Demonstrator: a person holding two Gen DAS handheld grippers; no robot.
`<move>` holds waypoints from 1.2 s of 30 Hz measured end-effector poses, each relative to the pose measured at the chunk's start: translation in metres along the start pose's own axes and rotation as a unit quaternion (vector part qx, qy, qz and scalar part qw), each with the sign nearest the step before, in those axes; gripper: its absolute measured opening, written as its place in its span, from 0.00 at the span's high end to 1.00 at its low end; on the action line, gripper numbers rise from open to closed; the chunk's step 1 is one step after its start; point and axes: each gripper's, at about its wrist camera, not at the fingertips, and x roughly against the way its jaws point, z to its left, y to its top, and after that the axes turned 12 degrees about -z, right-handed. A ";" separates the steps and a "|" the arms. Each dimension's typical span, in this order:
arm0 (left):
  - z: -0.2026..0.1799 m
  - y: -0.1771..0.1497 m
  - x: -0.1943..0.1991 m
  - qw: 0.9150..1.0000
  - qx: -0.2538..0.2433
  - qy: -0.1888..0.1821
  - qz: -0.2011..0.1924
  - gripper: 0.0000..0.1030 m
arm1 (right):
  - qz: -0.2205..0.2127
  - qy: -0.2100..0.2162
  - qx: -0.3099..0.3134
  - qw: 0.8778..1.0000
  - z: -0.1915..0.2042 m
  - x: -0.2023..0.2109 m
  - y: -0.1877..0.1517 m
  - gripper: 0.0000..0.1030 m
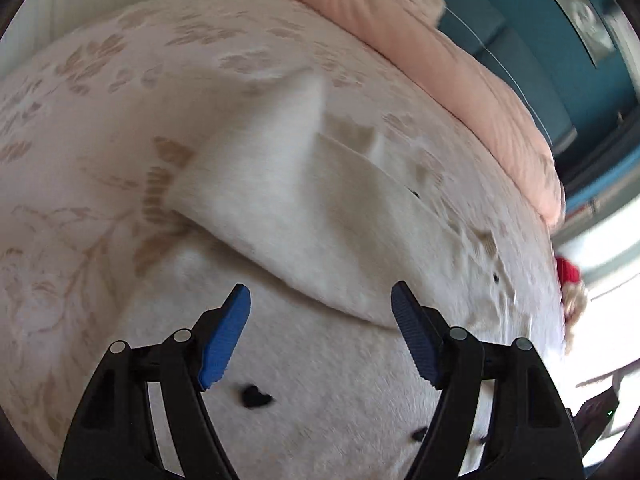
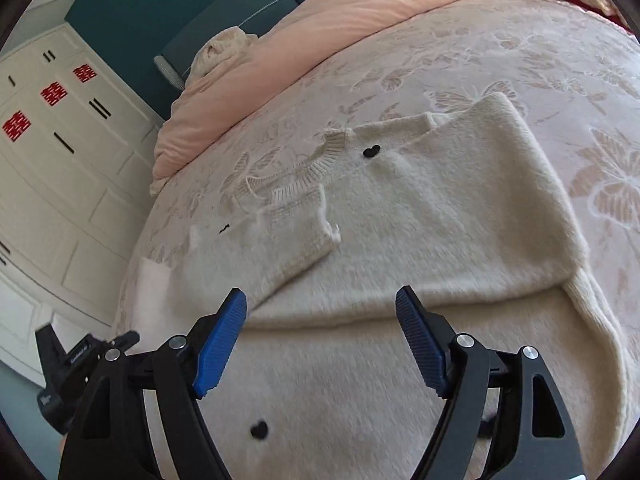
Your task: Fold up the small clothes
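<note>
One cream sweater [image 2: 400, 220], sleeves folded in.

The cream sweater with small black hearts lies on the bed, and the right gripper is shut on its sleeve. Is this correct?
Not quite. The right gripper is open above the cream sweater on the bed, holding nothing, as the right wrist view shows.
</note>
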 end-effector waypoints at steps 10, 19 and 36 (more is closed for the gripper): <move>0.050 0.053 -0.015 0.986 0.163 -0.033 -0.004 0.93 | -0.025 0.051 0.014 0.998 0.059 -0.031 0.049 0.93; 0.020 0.018 -0.051 0.997 0.071 0.019 0.016 0.93 | 0.026 -0.069 0.029 0.997 -0.041 -0.048 0.017 0.94; 0.007 -0.008 -0.056 0.998 -0.040 0.031 -0.047 0.91 | -0.012 0.036 0.073 0.997 0.064 -0.032 0.027 0.87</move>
